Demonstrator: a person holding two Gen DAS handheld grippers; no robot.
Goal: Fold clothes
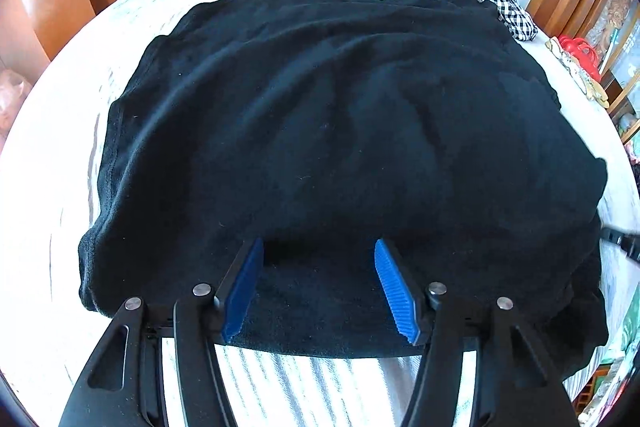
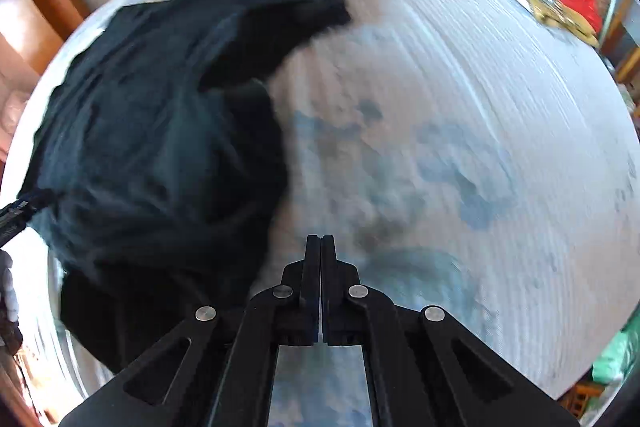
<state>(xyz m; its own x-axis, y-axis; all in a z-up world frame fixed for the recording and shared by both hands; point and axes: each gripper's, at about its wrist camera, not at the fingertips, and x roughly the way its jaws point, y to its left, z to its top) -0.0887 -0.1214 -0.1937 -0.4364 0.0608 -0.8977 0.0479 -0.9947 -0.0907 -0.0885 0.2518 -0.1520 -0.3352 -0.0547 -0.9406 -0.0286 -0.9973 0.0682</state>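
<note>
Left gripper [image 1: 320, 287], jaws apart over the black fleece garment [image 1: 320, 107]; right gripper [image 2: 320, 255], closed empty, risks leaving the fold lopsided.

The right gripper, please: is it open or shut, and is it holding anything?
Shut and empty: the right gripper's fingers meet with nothing between them, above the bare sheet, beside the black garment.

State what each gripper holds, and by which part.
Nothing is held. The left gripper is open over the black garment's near hem; the right gripper is shut, empty, over bare bedcover.
</note>
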